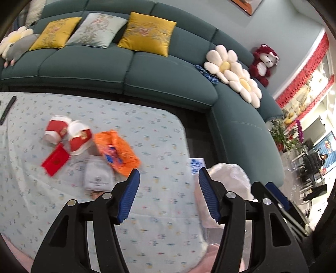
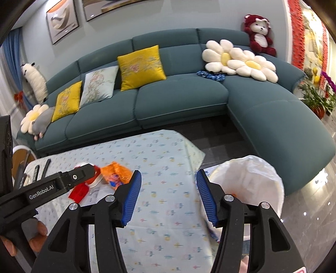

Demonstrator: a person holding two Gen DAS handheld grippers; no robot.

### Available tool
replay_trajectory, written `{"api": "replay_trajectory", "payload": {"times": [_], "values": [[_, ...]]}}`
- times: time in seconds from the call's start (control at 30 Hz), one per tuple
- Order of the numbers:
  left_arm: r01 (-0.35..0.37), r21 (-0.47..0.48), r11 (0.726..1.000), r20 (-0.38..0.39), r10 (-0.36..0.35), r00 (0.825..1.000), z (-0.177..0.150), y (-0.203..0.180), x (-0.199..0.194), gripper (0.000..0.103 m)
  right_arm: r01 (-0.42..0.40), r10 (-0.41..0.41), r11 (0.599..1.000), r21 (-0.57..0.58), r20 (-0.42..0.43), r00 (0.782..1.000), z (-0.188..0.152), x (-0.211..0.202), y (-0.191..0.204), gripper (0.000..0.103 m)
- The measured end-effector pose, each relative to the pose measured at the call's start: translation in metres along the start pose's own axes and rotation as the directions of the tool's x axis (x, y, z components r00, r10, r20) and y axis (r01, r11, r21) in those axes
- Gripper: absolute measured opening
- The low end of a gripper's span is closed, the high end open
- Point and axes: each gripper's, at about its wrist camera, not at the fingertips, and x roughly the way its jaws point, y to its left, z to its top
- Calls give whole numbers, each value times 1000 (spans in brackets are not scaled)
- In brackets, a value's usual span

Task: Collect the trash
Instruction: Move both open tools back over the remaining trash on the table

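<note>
Left wrist view looks across a table [image 1: 159,138] covered in a pale blue cloth with a small flower print. The left gripper [image 1: 169,195] hangs above it with its blue-padded jaws spread wide and nothing between them. The trash lies in a cluster on the far left part of the cloth: two red and white paper cups [image 1: 68,134] tipped on their sides and touching, a red envelope [image 1: 55,161] just in front of them, an orange plastic bag [image 1: 116,152] to their right, and a white wrapper [image 1: 97,177] touching the bag's near edge. A dark remote [image 1: 8,112] lies near the table's far left edge.

Off the table's right side stands a bin lined with a white bag [image 2: 250,184], its mouth open (something orange shows low inside it, too small to identify). The right gripper [image 2: 169,197] hovers over the cloth beside the bin, its jaws likewise parted and empty. In the right wrist view the left gripper's black body crosses the lower left and hides part of the cups.

Behind the table a teal corner sofa [image 2: 180,98] wraps around the room. It carries two yellow cushions [image 2: 141,67], a pale embroidered cushion [image 2: 98,85] and white daisy-shaped pillows [image 2: 239,59], with a red plush bear [image 2: 259,34] on its backrest. Framed pictures [image 2: 62,20] hang on the grey wall. The floor is dark and glossy, and potted plants [image 2: 315,98] stand at the far right.
</note>
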Motion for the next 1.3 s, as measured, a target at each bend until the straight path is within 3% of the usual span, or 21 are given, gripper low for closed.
{"api": "replay_trajectory", "payload": {"times": [0.47,0.87,1.3], "values": [[-134,-93,987,2,134,991,-10,125,-14,61,-70,61,995,-76,-113,992,-26,46,96,54],[-291,-55,955,-79,287,955,-22,230,19,62,-94,69,992,-79,-270,960,-61,124,144,54],[-274,27,961,-129,275,953,-11,257,77,58,-55,15,995,-88,-397,918,-78,211,167,53]]}}
